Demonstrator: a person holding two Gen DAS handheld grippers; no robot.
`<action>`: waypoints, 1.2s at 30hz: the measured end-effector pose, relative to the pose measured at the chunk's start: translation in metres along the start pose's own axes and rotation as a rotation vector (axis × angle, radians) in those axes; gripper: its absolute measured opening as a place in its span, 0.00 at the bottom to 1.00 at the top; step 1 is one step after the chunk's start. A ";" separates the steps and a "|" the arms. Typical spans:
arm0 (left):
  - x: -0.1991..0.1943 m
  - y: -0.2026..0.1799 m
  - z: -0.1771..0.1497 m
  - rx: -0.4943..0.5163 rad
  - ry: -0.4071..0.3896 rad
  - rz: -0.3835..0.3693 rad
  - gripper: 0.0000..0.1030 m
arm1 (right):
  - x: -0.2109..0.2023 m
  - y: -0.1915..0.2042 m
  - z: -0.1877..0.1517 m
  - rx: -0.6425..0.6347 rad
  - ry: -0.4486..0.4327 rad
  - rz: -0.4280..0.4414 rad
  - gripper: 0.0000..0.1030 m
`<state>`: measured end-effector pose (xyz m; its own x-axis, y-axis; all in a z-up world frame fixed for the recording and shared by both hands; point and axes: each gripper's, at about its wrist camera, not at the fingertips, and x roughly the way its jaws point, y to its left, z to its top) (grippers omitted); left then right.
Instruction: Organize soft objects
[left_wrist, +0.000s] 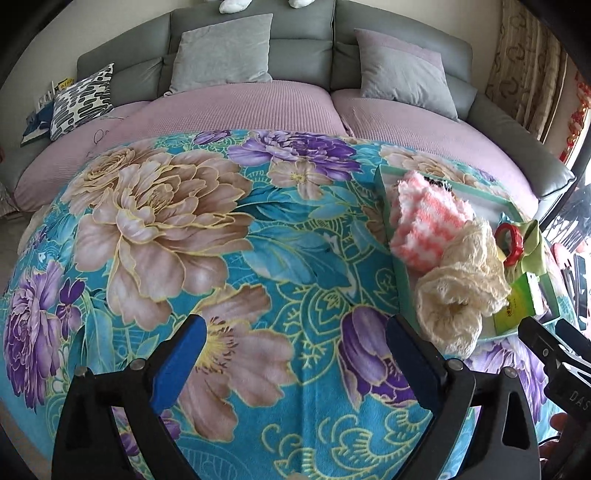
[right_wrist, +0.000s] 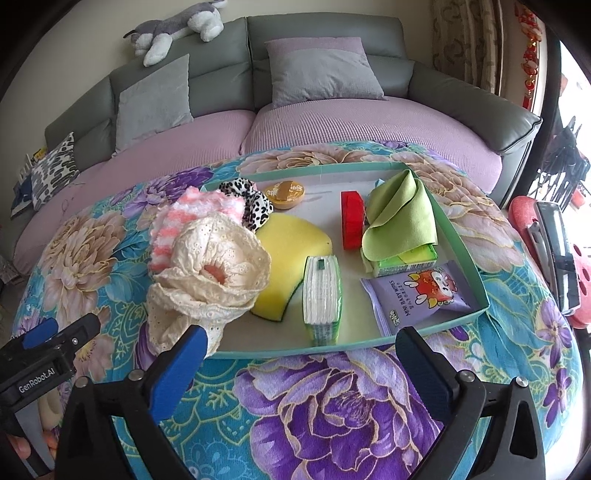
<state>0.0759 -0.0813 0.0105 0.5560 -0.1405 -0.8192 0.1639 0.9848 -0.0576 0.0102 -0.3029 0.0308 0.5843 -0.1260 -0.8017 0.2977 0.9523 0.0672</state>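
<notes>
Floral blanket (left_wrist: 184, 206) covers table. Green tray (right_wrist: 465, 258) at right holds cream lace cloth (right_wrist: 207, 266) draped over its left rim. Both grippers angled down: left gripper (left_wrist: 295, 343) released over bare blanket; right gripper (right_wrist: 301, 354) released, empty, at tray's near edge.

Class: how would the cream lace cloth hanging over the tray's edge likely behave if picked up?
The cream lace cloth would probably flop and unfold, since it sits in loose ruffled folds. It looks light, being thin eyelet fabric. Part hangs over the tray rim, so a push may slide it off.
</notes>
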 end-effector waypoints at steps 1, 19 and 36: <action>0.000 0.001 -0.001 -0.001 0.007 0.006 0.95 | 0.000 0.001 -0.001 -0.002 0.003 0.000 1.00; -0.006 -0.006 -0.020 0.046 0.006 0.073 0.95 | 0.000 0.007 -0.019 -0.025 0.045 -0.001 1.00; 0.005 -0.002 -0.022 0.052 0.018 0.101 0.95 | 0.017 0.009 -0.022 -0.032 0.100 -0.011 1.00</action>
<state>0.0605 -0.0816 -0.0059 0.5570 -0.0382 -0.8297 0.1500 0.9871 0.0553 0.0066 -0.2901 0.0050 0.5023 -0.1091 -0.8578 0.2782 0.9597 0.0408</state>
